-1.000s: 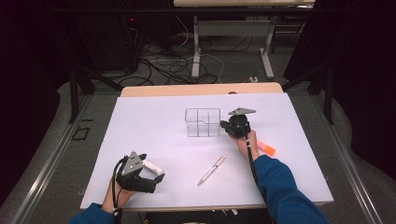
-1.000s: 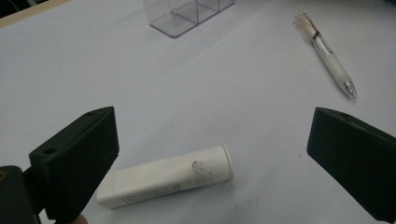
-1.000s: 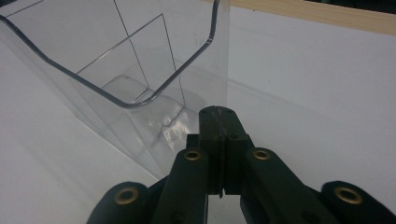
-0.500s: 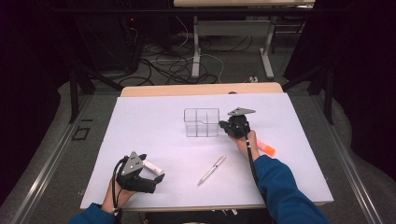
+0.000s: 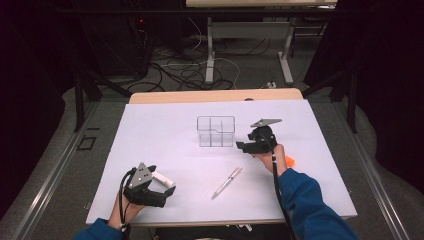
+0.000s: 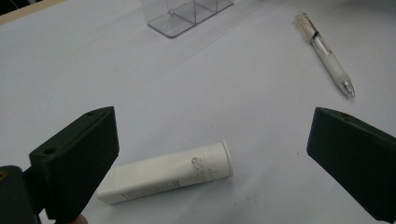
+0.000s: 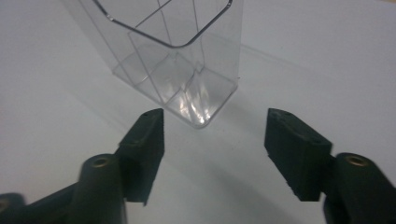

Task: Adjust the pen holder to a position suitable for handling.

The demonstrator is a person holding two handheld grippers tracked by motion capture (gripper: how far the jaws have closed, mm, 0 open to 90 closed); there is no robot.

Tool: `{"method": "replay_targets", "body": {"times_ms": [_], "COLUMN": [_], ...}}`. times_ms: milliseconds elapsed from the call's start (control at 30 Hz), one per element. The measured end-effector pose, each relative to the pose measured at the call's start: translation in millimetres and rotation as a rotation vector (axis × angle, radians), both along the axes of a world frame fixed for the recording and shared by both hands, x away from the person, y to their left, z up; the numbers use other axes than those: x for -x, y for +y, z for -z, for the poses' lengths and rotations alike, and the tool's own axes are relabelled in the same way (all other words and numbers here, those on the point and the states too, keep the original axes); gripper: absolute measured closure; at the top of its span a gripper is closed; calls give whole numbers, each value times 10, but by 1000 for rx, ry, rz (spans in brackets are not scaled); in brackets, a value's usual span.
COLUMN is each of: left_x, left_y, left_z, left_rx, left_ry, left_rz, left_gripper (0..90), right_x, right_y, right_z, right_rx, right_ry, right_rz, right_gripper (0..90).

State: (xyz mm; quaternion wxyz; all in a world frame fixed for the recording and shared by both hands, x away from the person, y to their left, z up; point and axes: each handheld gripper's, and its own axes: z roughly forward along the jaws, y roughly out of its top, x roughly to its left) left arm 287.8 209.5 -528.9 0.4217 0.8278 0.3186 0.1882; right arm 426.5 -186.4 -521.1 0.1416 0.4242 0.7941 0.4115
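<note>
A clear divided box [image 5: 216, 131] stands upright mid-table; its near corner [image 7: 182, 60] faces my right gripper [image 5: 244, 146]. That gripper [image 7: 215, 122] hovers just right of the box. Its jaws have just been opening and stand open, with nothing between them. A white tube [image 5: 162, 178] lies at the front left, flat on the sheet. My left gripper [image 5: 167, 192] rests there, open, its jaws [image 6: 212, 126] wide on either side of the tube [image 6: 173, 172] without touching it. A clear-and-white pen [image 5: 226, 182] lies between the two hands [image 6: 327, 60].
An orange marker [image 5: 289, 161] lies on the white sheet [image 5: 165, 135] just right of the right hand. The clear box [image 6: 187, 14] stands beyond the tube in the left gripper view. Table legs and cables [image 5: 210, 65] sit on the floor behind.
My right gripper has drawn back a little from the box's right side, and its jaws have gone from shut to open. The left gripper and tube have not moved.
</note>
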Motion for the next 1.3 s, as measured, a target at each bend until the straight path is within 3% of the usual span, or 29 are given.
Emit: {"method": "replay_targets", "body": {"times_ms": [167, 333, 467, 500, 900, 1000, 1033, 1100, 1167, 1200, 1300], "left_x": [-7, -9, -5, -2, 16, 18, 19, 20, 20, 21, 24], "left_y": [25, 26, 24, 23, 32, 22, 21, 23, 30, 31, 35], "left_z": [8, 20, 19, 18, 7, 14, 13, 11, 7, 8, 10], "left_rx": [0, 2, -5, -2, -8, -6, -8, -9, -12, -11, -9], "left_ry": [8, 12, 10, 14, 7, 9, 9, 4, 4, 5, 5], "left_rz": [2, -1, 0, 0, -10, -9, -9, -11, -13, -15, -18], "left_gripper": [22, 22, 22, 22, 22, 21, 20, 19, 18, 17, 15], "right_x": [143, 304, 412, 451, 929, 984, 1014, 1080, 1113, 1130, 1193], "right_y": [-66, -161, -232, -264, -425, -439, -452, -460, -461, -463, -486], "right_z": [-22, -1, -6, -19, 16, 38, 33, 67, 54, 71, 84], "right_rx": [1, 8, -3, 15, 26, 38, 56, 32, 43, 34, 33], "right_ry": [26, 67, 67, 80, 14, 13, 35, 9, 36, 13, 17], "right_rz": [-38, -64, -63, -69, -118, -108, -115, -115, -116, -116, -116], "right_gripper": [190, 140, 99, 79, 0, 0, 0, 0, 0, 0, 0]}}
